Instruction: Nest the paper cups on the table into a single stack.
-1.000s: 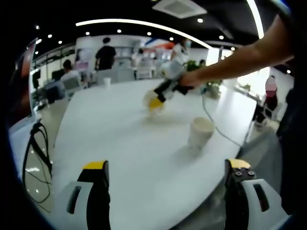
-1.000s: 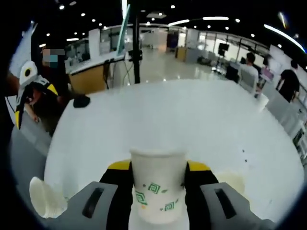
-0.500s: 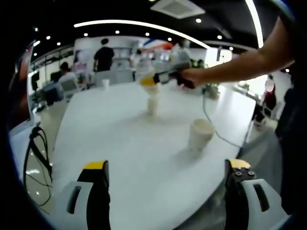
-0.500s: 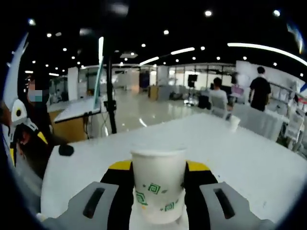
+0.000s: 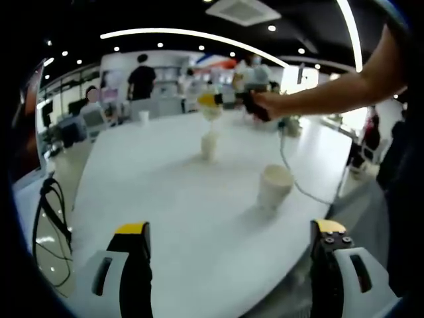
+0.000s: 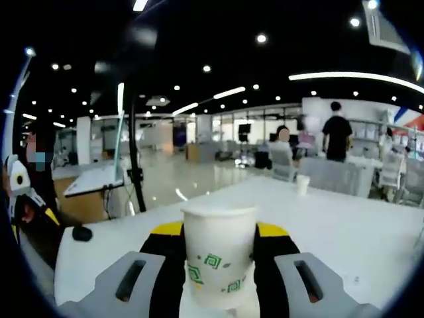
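My right gripper [image 6: 218,230] is shut on a white paper cup [image 6: 218,264] with green square marks, held upright between its yellow-tipped jaws. In the left gripper view that right gripper [image 5: 213,101], at the end of a person's bare arm, holds the cup [image 5: 212,111] in the air just above a second cup [image 5: 209,145] standing mid-table. A third cup [image 5: 274,185] stands nearer, to the right. My left gripper [image 5: 230,228] hovers open over the near table edge, nothing between its jaws.
The white table [image 5: 172,192] stretches ahead. A small cup [image 5: 144,117] stands at its far end, also seen as the far cup [image 6: 302,184]. Cables [image 5: 50,212] hang off the left edge. A black object [image 6: 81,232] lies on the table near a pole [image 6: 136,169]. People stand beyond.
The right gripper has lifted its cup off the table and now holds it higher above the standing cup. The right gripper view has tilted upward. The left gripper has stayed still.
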Motion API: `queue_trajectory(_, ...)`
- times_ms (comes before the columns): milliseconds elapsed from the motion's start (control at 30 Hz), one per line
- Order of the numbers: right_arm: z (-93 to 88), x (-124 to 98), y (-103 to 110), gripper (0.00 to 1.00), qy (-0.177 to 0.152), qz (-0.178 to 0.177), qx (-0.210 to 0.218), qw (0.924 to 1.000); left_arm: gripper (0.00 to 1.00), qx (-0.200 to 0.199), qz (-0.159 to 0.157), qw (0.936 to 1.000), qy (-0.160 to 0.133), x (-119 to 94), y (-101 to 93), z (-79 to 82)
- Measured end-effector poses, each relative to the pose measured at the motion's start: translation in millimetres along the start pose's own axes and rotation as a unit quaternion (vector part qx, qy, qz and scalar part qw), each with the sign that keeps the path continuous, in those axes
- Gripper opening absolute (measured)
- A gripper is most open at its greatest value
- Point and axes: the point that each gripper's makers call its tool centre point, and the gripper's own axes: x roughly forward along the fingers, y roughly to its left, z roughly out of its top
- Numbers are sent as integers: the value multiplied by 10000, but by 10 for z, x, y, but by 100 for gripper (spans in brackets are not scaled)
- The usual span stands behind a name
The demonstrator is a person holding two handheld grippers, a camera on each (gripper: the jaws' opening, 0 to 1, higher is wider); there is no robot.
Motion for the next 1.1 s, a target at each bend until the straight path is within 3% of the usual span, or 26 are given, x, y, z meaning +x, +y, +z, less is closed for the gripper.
queue_trajectory(333,66,-45,-4,36,-87,-42,45,9999,98,15,2,10000,-22,10,8,29)
queue_trajectory(1100,7,-195,-5,36,-241,-18,156,9996,98,94,-57,9999,-91,37,-67,115)
